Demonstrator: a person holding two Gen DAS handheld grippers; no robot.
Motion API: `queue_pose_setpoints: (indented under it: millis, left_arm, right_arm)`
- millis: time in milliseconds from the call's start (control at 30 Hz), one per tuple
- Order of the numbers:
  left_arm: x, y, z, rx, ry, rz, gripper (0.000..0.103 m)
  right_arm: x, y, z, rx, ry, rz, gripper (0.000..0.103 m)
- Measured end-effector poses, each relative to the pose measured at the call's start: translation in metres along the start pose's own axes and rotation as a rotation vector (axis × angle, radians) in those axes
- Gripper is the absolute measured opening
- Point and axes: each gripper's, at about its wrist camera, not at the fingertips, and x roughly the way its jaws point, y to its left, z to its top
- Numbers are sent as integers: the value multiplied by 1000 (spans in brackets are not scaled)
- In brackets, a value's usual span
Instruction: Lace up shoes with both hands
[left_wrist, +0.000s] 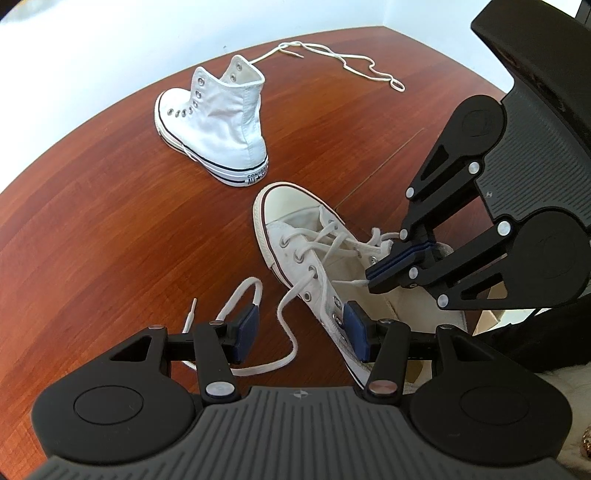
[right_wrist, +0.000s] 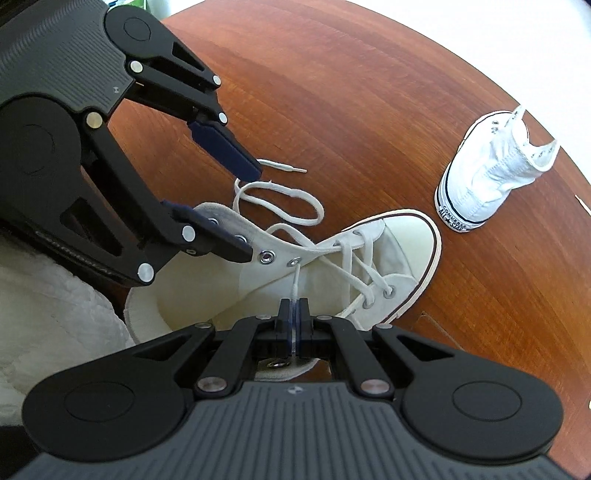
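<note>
A cream high-top shoe (left_wrist: 314, 236) (right_wrist: 399, 240), laced through its lower eyelets, lies on the wooden table (left_wrist: 110, 221) close to both grippers. My right gripper (right_wrist: 293, 310) (left_wrist: 391, 269) is shut on a thin lace end (right_wrist: 294, 284) that rises from an eyelet on the shoe's far flap. My left gripper (left_wrist: 301, 330) (right_wrist: 251, 212) stands open; one pad rests against the shoe's eyelet row, and the other hangs over a loose loop of lace (left_wrist: 284, 354) (right_wrist: 280, 201). A second white high-top (left_wrist: 218, 122) (right_wrist: 495, 173) stands upright and unlaced farther off.
A loose white lace (left_wrist: 351, 62) trails across the table behind the unlaced shoe. A white fluffy cloth (right_wrist: 44, 314) lies at the table's near side. The table's curved edge (left_wrist: 92, 122) runs close behind the far shoe. A seam (right_wrist: 436, 325) cuts the tabletop.
</note>
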Motion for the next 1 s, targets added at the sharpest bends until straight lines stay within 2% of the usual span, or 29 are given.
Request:
queue_pose_setpoints:
  millis: [367,800,1000]
  left_arm:
    - [0,1,0,-5,-5,-5,55]
    - [-13,12,3,-11,-57,-32,55]
    - [-18,22,2,-14,-63,-45,60]
  right_arm:
    - [2,3,3,-32,12,9,1]
    - [3,1,5,-7,-21,-34,1]
    - [2,-1,6,6,-39,-37,1]
